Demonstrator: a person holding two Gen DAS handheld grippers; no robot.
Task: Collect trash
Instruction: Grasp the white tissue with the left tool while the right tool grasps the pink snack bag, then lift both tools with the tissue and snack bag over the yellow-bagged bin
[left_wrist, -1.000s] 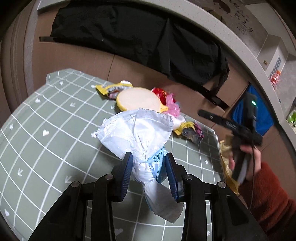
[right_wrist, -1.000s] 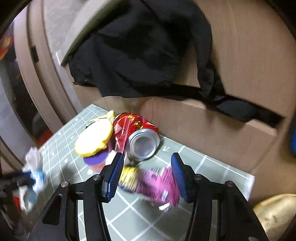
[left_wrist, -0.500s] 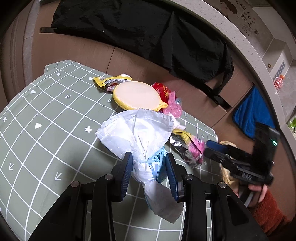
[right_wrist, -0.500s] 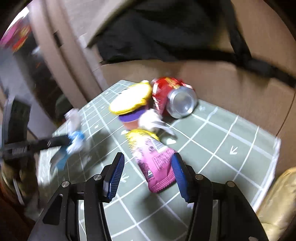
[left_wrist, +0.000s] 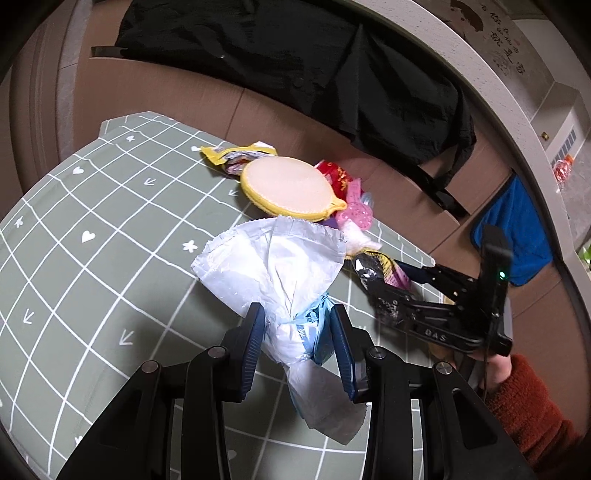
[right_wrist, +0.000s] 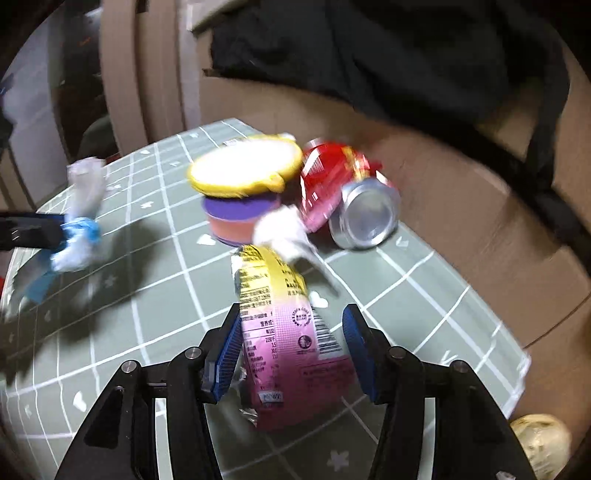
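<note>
Left gripper (left_wrist: 297, 332) jaws clamp white bag (left_wrist: 280, 266); right gripper (right_wrist: 291, 347) jaws wide, straddling pink wrapper (right_wrist: 291, 339).

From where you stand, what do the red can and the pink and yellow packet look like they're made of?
Can: most likely thin metal, its bare silvery end shiny, its side printed glossy red and looking dented. Packet: probably plastic film with a foil lining; it creases softly, carries small print and a barcode, and shows crinkled silver at one edge.
</note>
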